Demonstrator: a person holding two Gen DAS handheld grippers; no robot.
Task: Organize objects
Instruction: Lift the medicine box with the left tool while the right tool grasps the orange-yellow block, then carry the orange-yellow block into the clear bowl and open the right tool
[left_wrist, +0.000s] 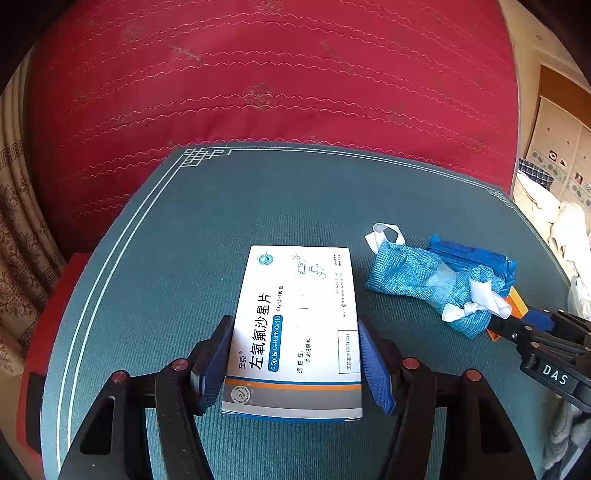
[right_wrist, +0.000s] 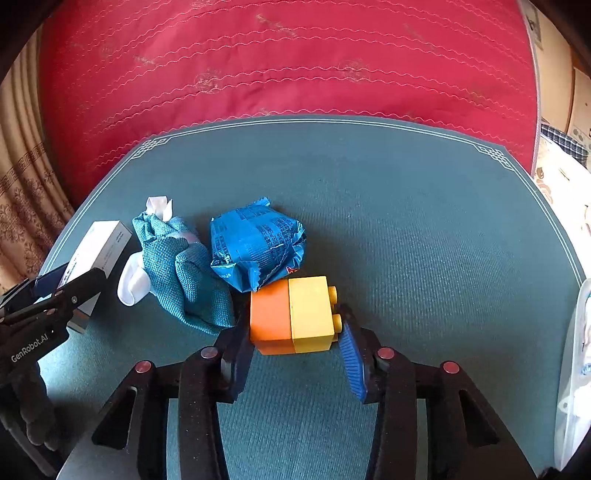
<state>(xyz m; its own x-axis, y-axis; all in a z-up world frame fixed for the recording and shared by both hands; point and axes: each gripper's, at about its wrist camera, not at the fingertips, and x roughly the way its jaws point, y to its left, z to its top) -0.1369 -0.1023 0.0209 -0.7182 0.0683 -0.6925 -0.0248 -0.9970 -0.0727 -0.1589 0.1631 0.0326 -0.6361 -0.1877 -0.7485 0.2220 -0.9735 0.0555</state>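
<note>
A white medicine box (left_wrist: 295, 328) lies on the teal mat (left_wrist: 184, 229). My left gripper (left_wrist: 295, 365) is shut on the box, one blue pad on each long side; it also shows in the right wrist view (right_wrist: 55, 291), with the box (right_wrist: 99, 251). A blue-and-white sock (left_wrist: 424, 280) (right_wrist: 173, 266) and a crumpled blue snack packet (left_wrist: 476, 258) (right_wrist: 258, 243) lie mid-mat. An orange-and-yellow toy block (right_wrist: 295, 317) sits between the fingers of my right gripper (right_wrist: 295, 350), which touch its two sides. The right gripper reaches in from the right in the left wrist view (left_wrist: 517, 328).
A red quilted cover (left_wrist: 277, 74) lies beyond the mat's far edge. Patterned curtains (right_wrist: 26, 192) hang at the left. White bedding and clutter (left_wrist: 554, 221) sit off the right edge. A white plastic item (right_wrist: 580, 369) lies at the mat's right edge.
</note>
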